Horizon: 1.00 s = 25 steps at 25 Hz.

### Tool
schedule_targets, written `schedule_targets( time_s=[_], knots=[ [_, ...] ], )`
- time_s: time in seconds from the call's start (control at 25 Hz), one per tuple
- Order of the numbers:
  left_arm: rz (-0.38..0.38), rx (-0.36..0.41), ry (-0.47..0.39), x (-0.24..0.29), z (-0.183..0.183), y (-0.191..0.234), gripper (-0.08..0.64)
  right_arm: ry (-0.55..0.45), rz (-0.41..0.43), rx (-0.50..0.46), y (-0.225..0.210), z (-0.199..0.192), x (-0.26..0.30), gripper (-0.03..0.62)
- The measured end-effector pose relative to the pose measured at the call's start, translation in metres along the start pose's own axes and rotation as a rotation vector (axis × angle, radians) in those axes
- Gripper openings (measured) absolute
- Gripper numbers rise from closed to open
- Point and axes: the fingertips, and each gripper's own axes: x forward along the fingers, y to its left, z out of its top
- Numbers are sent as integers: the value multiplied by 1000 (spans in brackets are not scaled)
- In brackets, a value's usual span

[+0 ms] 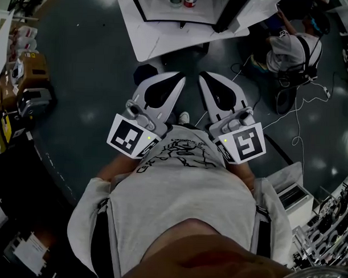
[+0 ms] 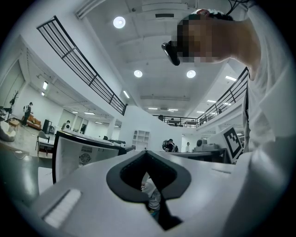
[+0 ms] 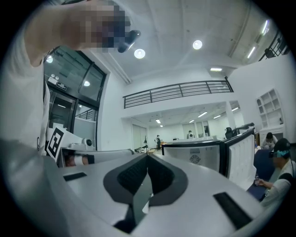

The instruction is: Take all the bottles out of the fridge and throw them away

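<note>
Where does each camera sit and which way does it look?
Head view: on the head, looking down at floor; shows shirt, left gripper, right gripper.
Left gripper view: on that gripper, looking level across the room; shut jaws below, shirt right.
Right gripper view: same, mirrored; shirt left.
Shared: head and right gripper views show the seated person.

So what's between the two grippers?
In the head view, only dark floor and a white shoe tip lie between the left gripper and right gripper.
</note>
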Motion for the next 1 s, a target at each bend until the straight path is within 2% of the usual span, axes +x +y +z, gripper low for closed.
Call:
schedule_targets(
  time_s=[0.48,0.68,1.0],
  knots=[
    [-44,-18,1,10,5,60,9,8,-26,-7,-9,2,63,9],
    [-47,-30,-2,5,5,95,9,12,-28,14,-7,-3,97,9],
    [-55,-44,-5,-7,4,140,9,27,-44,-5,2,-9,140,9]
  ],
)
